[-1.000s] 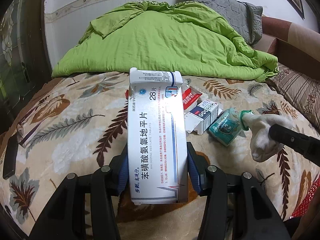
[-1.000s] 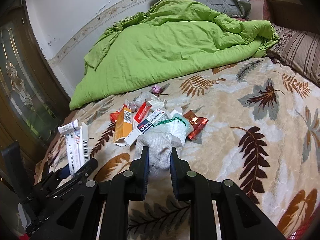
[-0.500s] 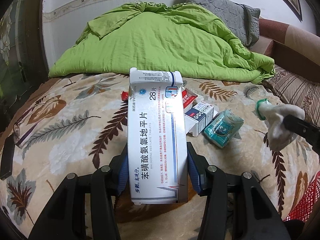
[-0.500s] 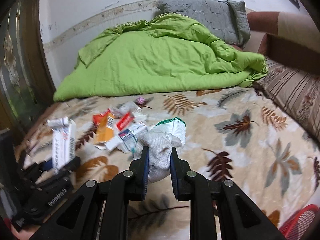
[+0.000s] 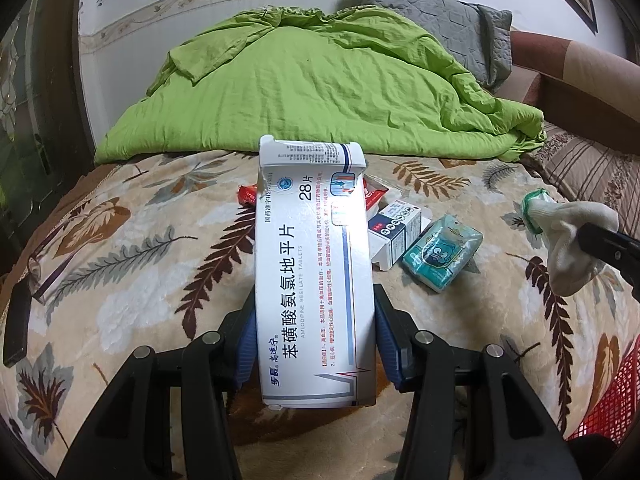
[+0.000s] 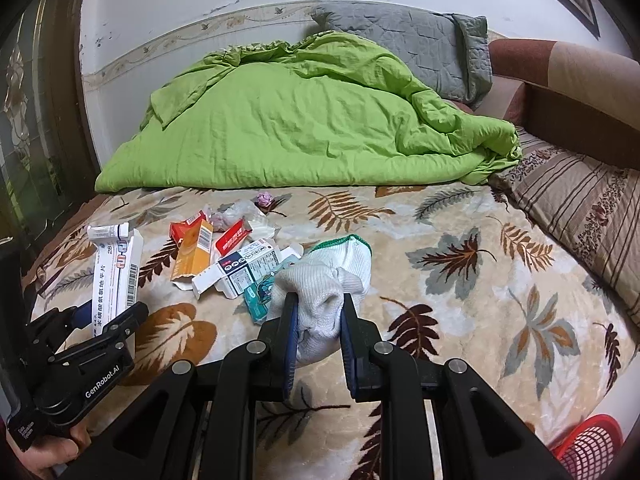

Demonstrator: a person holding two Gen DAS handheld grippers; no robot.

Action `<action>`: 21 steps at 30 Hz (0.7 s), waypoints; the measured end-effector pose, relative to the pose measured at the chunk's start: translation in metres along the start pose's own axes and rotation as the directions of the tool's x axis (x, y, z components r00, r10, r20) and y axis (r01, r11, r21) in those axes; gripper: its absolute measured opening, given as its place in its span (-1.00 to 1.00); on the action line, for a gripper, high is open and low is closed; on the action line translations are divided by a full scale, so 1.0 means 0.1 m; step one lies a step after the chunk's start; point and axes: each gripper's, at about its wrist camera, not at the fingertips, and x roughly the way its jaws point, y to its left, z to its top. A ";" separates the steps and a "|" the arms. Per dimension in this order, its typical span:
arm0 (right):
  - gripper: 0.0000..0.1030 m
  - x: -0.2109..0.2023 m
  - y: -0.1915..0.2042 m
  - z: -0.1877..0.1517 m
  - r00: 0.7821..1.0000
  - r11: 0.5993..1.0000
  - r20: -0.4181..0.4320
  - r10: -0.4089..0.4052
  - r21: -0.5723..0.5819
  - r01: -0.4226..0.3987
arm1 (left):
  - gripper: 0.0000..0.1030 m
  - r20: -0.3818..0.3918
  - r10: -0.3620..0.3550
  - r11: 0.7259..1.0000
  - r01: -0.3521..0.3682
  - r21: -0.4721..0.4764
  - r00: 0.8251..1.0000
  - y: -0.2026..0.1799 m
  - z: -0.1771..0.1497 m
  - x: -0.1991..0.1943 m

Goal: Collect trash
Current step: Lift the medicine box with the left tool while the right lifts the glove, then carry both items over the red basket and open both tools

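Observation:
My left gripper [image 5: 314,336] is shut on a tall white medicine box [image 5: 314,264] with blue print, held upright above the leaf-patterned blanket; the same box [image 6: 116,268] shows at the left of the right wrist view. My right gripper [image 6: 318,312] is shut on a crumpled white work glove [image 6: 324,284] with a green cuff, lifted off the bed; the glove [image 5: 568,236] hangs at the right edge of the left wrist view. On the blanket lie a teal tissue pack [image 5: 442,254], a white and blue carton [image 5: 394,232], an orange box [image 6: 194,254] and red wrappers [image 6: 232,238].
A rumpled green quilt [image 6: 304,124] and a grey pillow [image 6: 424,40] fill the back of the bed. A striped cushion [image 6: 580,208] lies at the right. A red mesh basket [image 6: 588,448] shows at the lower right corner. A dark phone [image 5: 16,320] rests at the left edge.
My right gripper has risen with the glove and rolled level, away from the trash pile. The left gripper and its box have stayed put.

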 end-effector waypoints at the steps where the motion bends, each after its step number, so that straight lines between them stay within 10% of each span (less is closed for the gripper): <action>1: -0.60 0.00 0.00 0.00 1.000 1.000 0.001 -0.001 -0.002 0.001 | -0.03 0.001 -0.001 1.000 0.001 0.004 1.000 -0.01 0.00 0.00; 21: -0.60 -0.35 -0.25 -0.16 0.998 0.997 0.041 0.046 0.052 -0.048 | -0.03 0.014 -0.080 0.990 0.077 0.117 0.997 -0.42 -0.11 -0.20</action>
